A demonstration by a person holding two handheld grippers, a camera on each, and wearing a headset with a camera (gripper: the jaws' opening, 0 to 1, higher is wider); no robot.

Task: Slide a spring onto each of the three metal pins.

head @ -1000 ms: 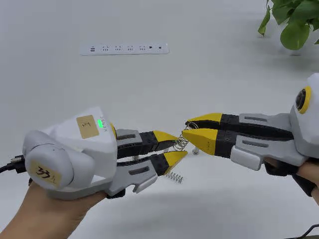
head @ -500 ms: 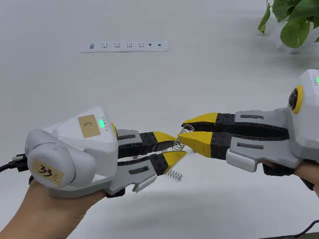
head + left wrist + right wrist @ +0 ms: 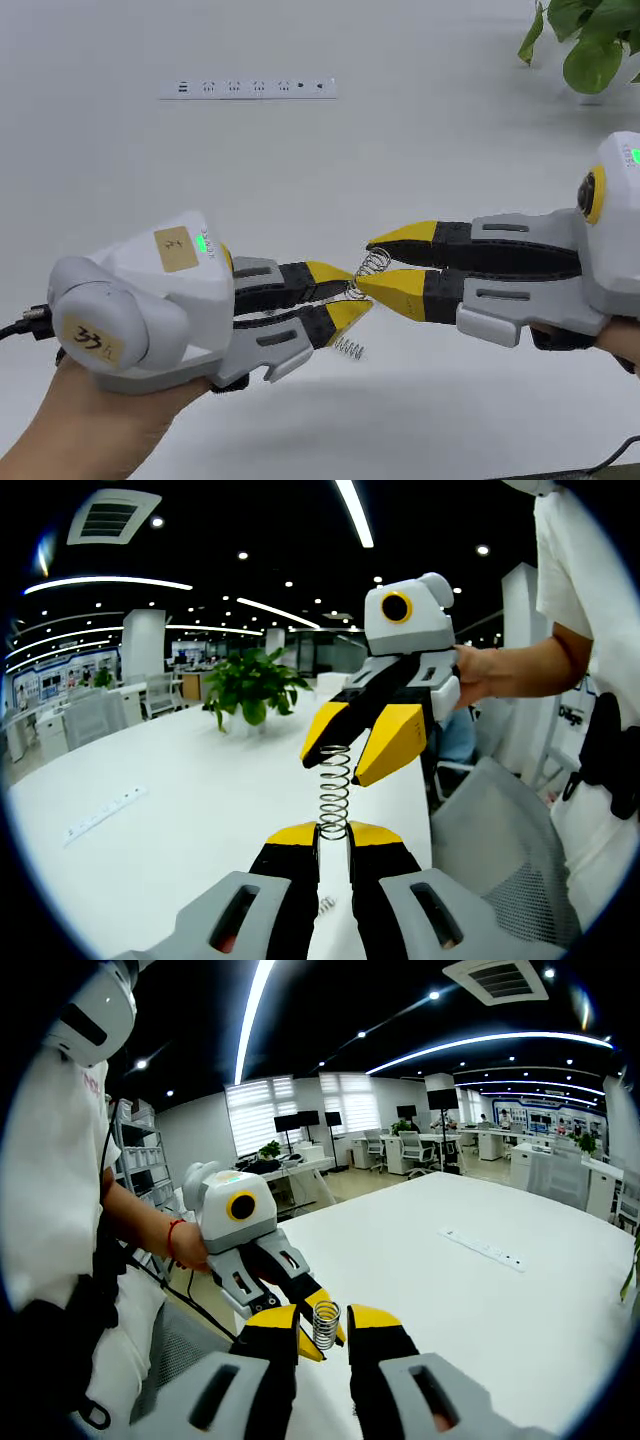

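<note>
My left gripper (image 3: pixel 358 292) is pinching its yellow-tipped fingers (image 3: pixel 295 836) together on the near end of the thin coiled steel spring (image 3: pixel 333 785), holding it up off the white bench (image 3: pixel 300 170). The spring's long axis is running straight from these fingers toward my right gripper (image 3: pixel 367 263), whose fingers (image 3: pixel 392 742) are standing apart, straddling its far end. I'm judging the right one best placed to take it. A second small spring (image 3: pixel 347 347) is lying on the bench below.

Open-plan office, desks (image 3: pixel 500 1142), monitors (image 3: pixel 300 1120), swivel chairs (image 3: pixel 412 1148), ceiling strip lights (image 3: pixel 255 1010)
</note>
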